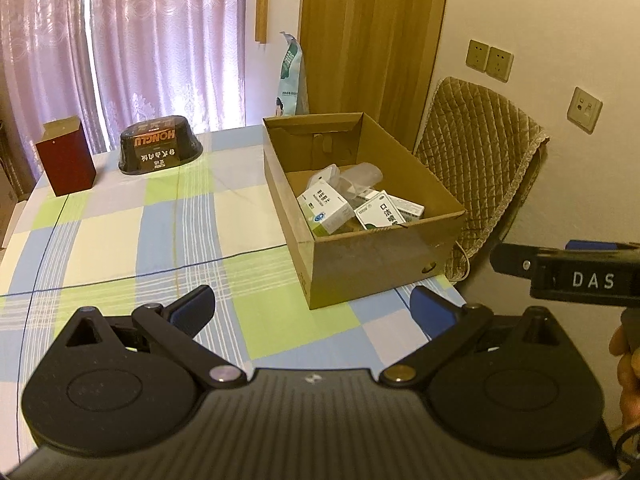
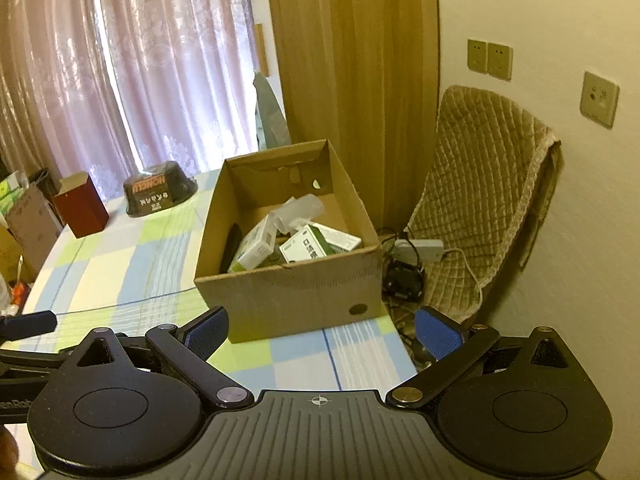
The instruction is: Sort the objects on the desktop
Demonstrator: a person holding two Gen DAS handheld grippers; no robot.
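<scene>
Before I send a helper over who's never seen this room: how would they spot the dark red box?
Find the checked tablecloth and look to its far end by the curtains. The dark red box stands upright beside a black bowl-shaped pack; it is the only tall, plain, square-sided item there.

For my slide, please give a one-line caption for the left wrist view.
Open left gripper faces a brown cardboard box of white medicine cartons on a checked tablecloth.
</scene>
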